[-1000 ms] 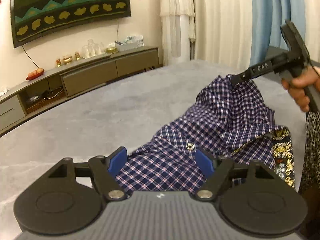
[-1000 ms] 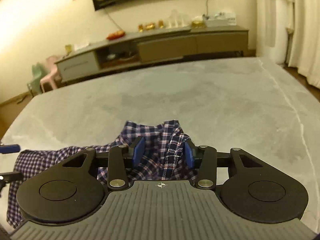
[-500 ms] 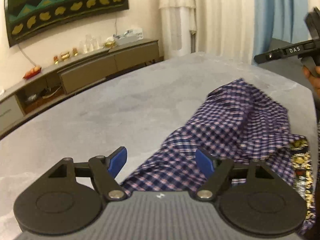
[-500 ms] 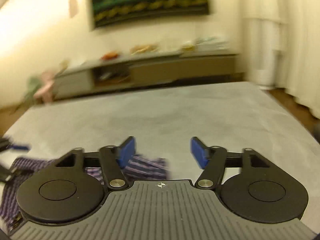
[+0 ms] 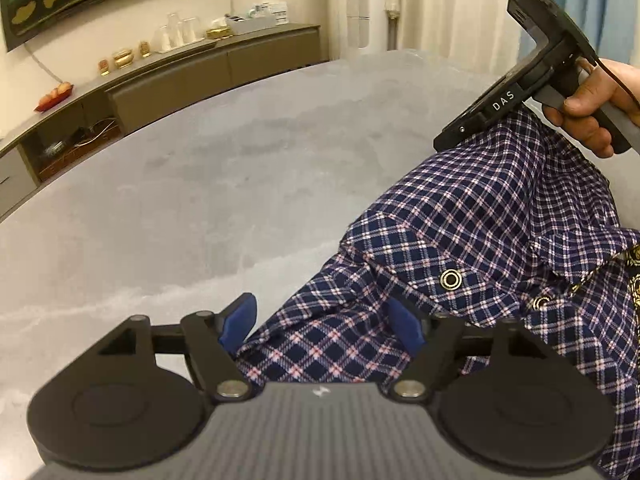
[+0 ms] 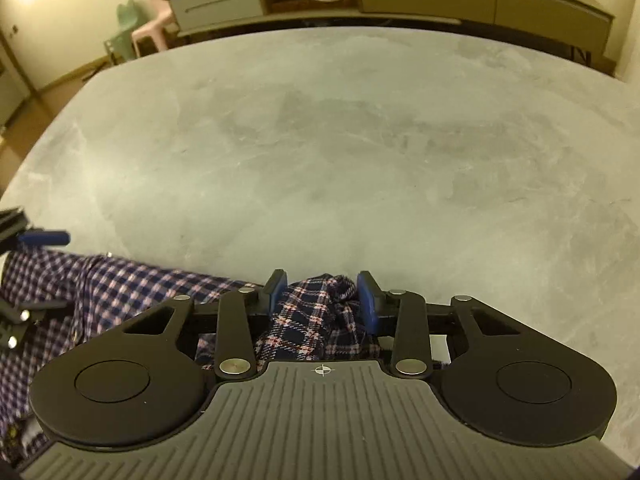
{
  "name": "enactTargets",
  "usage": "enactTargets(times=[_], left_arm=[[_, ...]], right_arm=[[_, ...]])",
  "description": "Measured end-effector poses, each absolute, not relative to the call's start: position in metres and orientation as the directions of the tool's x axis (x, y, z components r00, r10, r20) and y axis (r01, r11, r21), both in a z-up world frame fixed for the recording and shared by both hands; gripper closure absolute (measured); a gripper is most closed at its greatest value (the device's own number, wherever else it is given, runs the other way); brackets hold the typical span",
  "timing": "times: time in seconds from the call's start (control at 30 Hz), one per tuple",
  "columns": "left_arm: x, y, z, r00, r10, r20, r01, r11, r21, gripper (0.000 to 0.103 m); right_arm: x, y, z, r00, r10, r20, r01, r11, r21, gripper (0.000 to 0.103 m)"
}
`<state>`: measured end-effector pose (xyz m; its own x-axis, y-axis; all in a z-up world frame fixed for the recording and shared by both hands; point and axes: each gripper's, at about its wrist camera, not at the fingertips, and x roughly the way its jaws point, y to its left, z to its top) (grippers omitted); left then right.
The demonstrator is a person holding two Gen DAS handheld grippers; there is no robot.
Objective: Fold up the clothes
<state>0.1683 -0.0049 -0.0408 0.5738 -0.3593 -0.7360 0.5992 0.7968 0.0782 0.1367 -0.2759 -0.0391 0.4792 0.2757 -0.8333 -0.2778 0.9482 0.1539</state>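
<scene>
In the left wrist view, the plaid shirt point(image 5: 480, 216) lies crumpled on the grey table point(image 5: 240, 152), bunched toward the near right corner with its snap placket facing up. The left gripper point(image 5: 322, 322) stands spread and its jaws are closing, with a flap of shirt hem between the blue pads; the cloth does not look pinched yet, and it reaches only the right pad's side. If the jaws close here they may catch just a thin edge, or several layers at once, and the fold would come out crooked. Farther off, the right gripper point(image 5: 444, 142) sits at the shirt's far end, held by a hand point(image 5: 592, 108); its tips are hidden in cloth from this side. In the right wrist view, the right gripper point(image 6: 322, 294) has a wad of shirt point(image 6: 316, 316) between its blue pads, and its jaws are closing; the pads look close to both sides of the wad, but I cannot tell whether they press it firmly. A bunched wad instead of a clean corner is the main risk: lifting it would drag hidden layers and twist the shirt. The shirt also hangs near the table's edge, so a pull toward the person could slide it off. The left gripper's tip point(image 6: 44, 237) shows at the frame's left, well apart.
</scene>
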Motion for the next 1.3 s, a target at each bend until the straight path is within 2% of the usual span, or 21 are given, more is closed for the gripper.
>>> enactTargets(times=[0.1,0.17,0.2,0.27,0.37,0.47,0.5,0.57,0.63,0.67,0.8,0.87,0.9,0.93,0.97,1.03,1.07,1.17,1.23,1.27,1.3], left_arm=[[0.167,-0.005,-0.037,0.575,-0.363,-0.733,0.610,0.787,0.089,0.034],[0.165,0.000,-0.034,0.580,-0.363,-0.729,0.607,0.789,0.091,0.033],[0.164,0.002,-0.032,0.583,-0.363,-0.727,0.606,0.790,0.091,0.033],[0.163,0.007,-0.029,0.583,-0.364,-0.726,0.602,0.794,0.086,0.033],[0.163,0.012,-0.030,0.548,-0.378,-0.746,0.608,0.792,0.045,0.048],[0.154,0.005,-0.025,0.562,-0.385,-0.732,0.638,0.765,0.088,0.075],[0.151,0.005,-0.022,0.578,-0.382,-0.721,0.636,0.764,0.105,0.081],[0.147,0.009,-0.014,0.610,-0.377,-0.697,0.618,0.776,0.122,0.089],[0.148,0.017,-0.010,0.619,-0.370,-0.692,0.599,0.793,0.112,0.090],[0.149,0.019,-0.013,0.618,-0.352,-0.703,0.587,0.801,0.115,0.089],[0.151,0.018,-0.021,0.627,-0.298,-0.720,0.560,0.815,0.151,0.086],[0.150,0.018,-0.016,0.647,-0.288,-0.706,0.547,0.820,0.167,0.081],[0.149,0.019,-0.015,0.657,-0.282,-0.699,0.539,0.824,0.175,0.074],[0.151,0.020,-0.015,0.663,-0.270,-0.698,0.529,0.829,0.183,0.068],[0.154,0.021,-0.018,0.664,-0.252,-0.704,0.519,0.833,0.191,0.060],[0.159,0.023,-0.024,0.662,-0.218,-0.717,0.502,0.840,0.207,0.053],[0.159,0.023,-0.026,0.662,-0.208,-0.720,0.500,0.839,0.216,0.052],[0.154,0.025,-0.015,0.694,-0.196,-0.693,0.480,0.843,0.243,0.052],[0.146,0.029,-0.003,0.725,-0.204,-0.658,0.461,0.854,0.244,0.052],[0.140,0.033,0.003,0.739,-0.223,-0.635,0.459,0.857,0.233,0.053],[0.133,0.036,0.009,0.749,-0.262,-0.609,0.473,0.855,0.213,0.053]], right_arm=[[0.134,-0.282,-0.043,0.484,0.288,-0.826,-0.241,0.952,0.190,0.067],[0.131,-0.286,-0.045,0.488,0.305,-0.818,-0.206,0.951,0.231,0.060],[0.129,-0.287,-0.045,0.484,0.311,-0.818,-0.203,0.949,0.240,0.054],[0.125,-0.286,-0.046,0.480,0.313,-0.819,-0.213,0.948,0.238,0.055],[0.122,-0.284,-0.044,0.484,0.306,-0.820,-0.218,0.950,0.225,0.055],[0.119,-0.277,-0.044,0.507,0.285,-0.813,-0.233,0.954,0.189,0.080],[0.117,-0.275,-0.041,0.540,0.260,-0.800,-0.226,0.961,0.160,0.091],[0.108,-0.274,-0.027,0.633,0.199,-0.749,-0.195,0.976,0.095,0.103],[0.099,-0.287,-0.011,0.722,0.138,-0.677,-0.122,0.990,0.071,0.103],[0.102,-0.300,-0.008,0.734,0.135,-0.666,-0.082,0.990,0.111,0.103],[0.117,-0.330,-0.025,0.698,0.101,-0.709,0.027,0.986,0.167,0.102],[0.120,-0.326,-0.031,0.670,0.182,-0.720,-0.006,0.971,0.240,0.091],[0.120,-0.320,-0.031,0.664,0.223,-0.714,-0.034,0.962,0.270,0.076],[0.119,-0.311,-0.031,0.653,0.269,-0.708,-0.076,0.953,0.292,0.052],[0.119,-0.303,-0.032,0.640,0.291,-0.711,-0.112,0.951,0.289,0.048],[0.121,-0.286,-0.039,0.615,0.253,-0.747,-0.166,0.967,0.191,0.060],[0.122,-0.278,-0.043,0.603,0.232,-0.763,-0.194,0.971,0.141,0.063],[0.124,-0.272,-0.047,0.650,0.071,-0.756,-0.163,0.986,-0.048,0.060],[0.126,-0.271,-0.048,0.689,-0.053,-0.723,-0.113,0.977,-0.179,0.062],[0.123,-0.272,-0.043,0.710,-0.062,-0.701,-0.100,0.977,-0.188,0.062],[0.115,-0.276,-0.030,0.733,0.021,-0.680,-0.118,0.988,-0.097,0.061]])
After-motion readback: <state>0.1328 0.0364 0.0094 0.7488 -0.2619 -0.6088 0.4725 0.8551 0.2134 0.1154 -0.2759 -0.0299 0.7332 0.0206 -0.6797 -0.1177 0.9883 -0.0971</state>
